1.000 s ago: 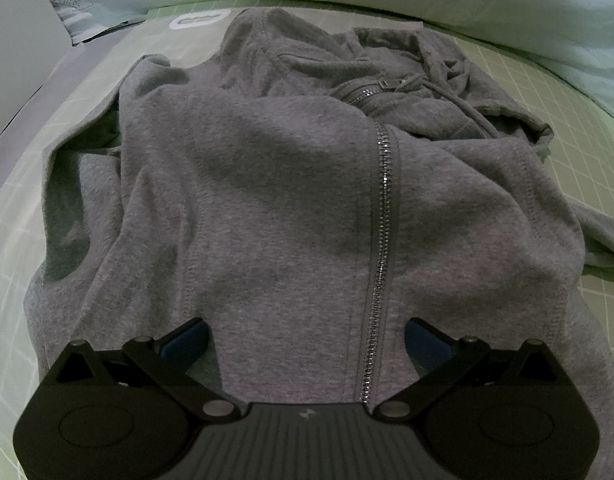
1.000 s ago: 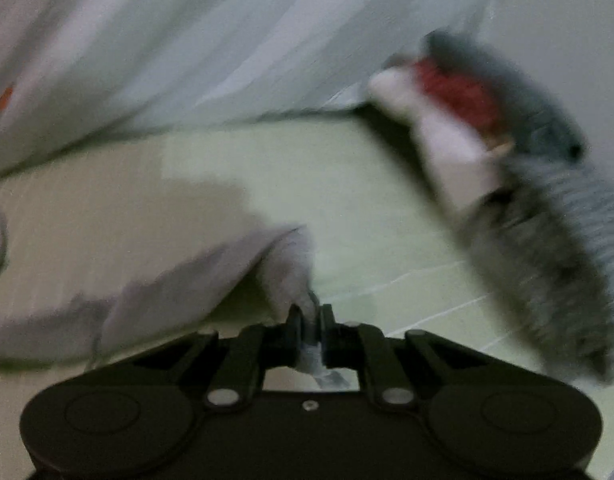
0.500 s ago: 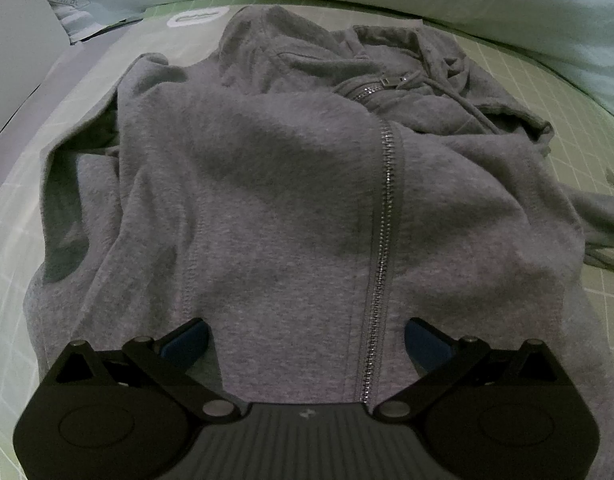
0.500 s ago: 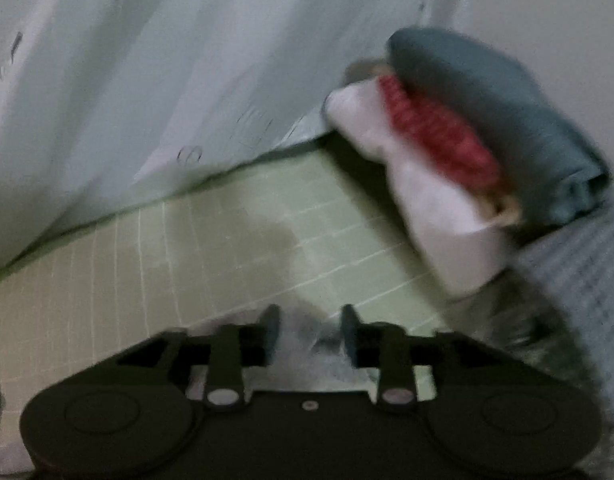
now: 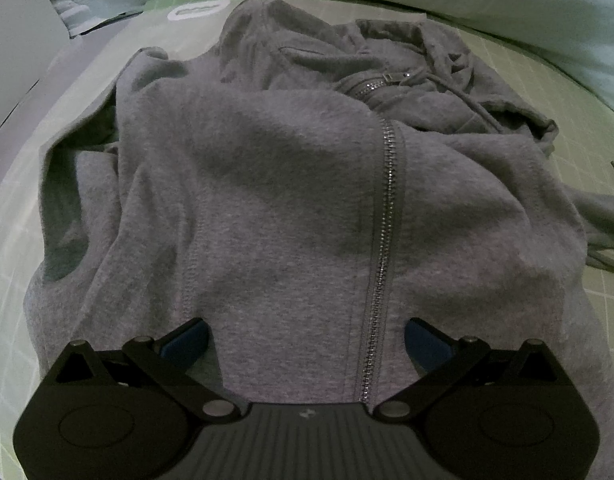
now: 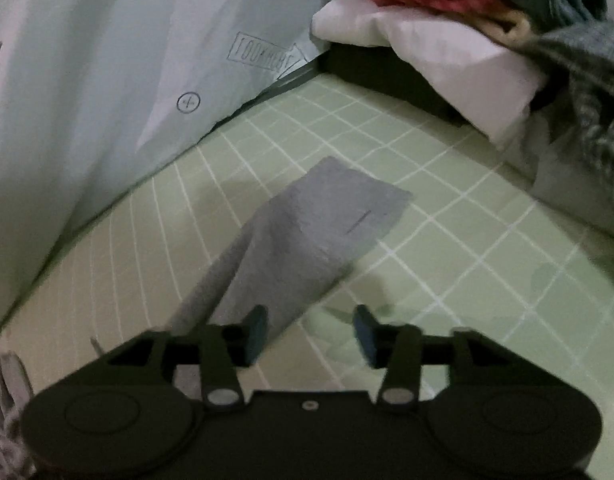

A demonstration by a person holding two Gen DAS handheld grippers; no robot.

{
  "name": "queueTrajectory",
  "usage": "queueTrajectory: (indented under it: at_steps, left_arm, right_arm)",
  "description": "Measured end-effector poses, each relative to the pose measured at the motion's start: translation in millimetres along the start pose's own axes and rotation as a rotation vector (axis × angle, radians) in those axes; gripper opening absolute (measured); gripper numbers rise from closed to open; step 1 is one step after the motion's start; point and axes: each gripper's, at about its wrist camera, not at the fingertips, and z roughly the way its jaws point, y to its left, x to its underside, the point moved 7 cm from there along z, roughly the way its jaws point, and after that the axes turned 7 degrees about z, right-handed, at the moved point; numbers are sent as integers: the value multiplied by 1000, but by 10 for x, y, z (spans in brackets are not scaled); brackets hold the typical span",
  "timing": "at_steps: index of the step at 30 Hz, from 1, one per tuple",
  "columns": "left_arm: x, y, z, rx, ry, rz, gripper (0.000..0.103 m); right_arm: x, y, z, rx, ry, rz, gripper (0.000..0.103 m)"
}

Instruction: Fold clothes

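1. Lying front-up on the green gridded mat [image 5: 587, 120], the grey hoodie [image 5: 287, 200] takes up most of the left wrist view, its zipper [image 5: 385, 208] running up the middle toward the bunched hood [image 5: 407, 52] at the far end.
2. One sleeve [image 6: 307, 224] stretches out flat on the mat in the right wrist view, its cuff end pointing away toward the far corner.
3. Over the hem of the hoodie hangs the left gripper [image 5: 306, 338], jaws spread wide with the lower end of the zipper between them; the blue pads [image 5: 185, 342] hold nothing.
4. At the near end of the sleeve sits the right gripper [image 6: 310, 334], jaws apart. Its left pad overlaps the edge of the sleeve, but nothing is pinched.
5. Pale, light-green bedding [image 6: 87, 80] with printed marks rises along the far edge of the mat in both views.
6. Off to the right of the sleeve, well apart from it, a heap of other clothes [image 6: 447, 28] is piled up: white, red, teal and a grey knit.
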Motion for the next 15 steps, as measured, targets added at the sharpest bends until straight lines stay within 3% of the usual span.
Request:
queueTrajectory:
  at_steps: [4,6,7,8,9,12,15]
  left_arm:
    - [-4,-7,0,-1,0,-2,103]
    - [-1,42,3,5,-1,12,103]
    - [-3,41,4,4,-3,11,103]
    - [-4,38,5,3,-5,10,103]
    - [-5,38,6,3,-7,9,103]
    - [-6,38,10,1,-13,8,103]
    - [-3,38,9,1,-15,7,103]
  right_arm:
    - [-10,139,165,33,-4,-32,66]
    - [-8,213,217,59,-13,-96,60]
    - [12,256,231,70,-14,-156,40]
    - [37,305,242,81,-14,-224,11]
    - [51,330,208,82,-20,-266,5]
    - [72,384,14,81,-57,-357,4]
    - [-13,377,-573,89,-196,-380,3]
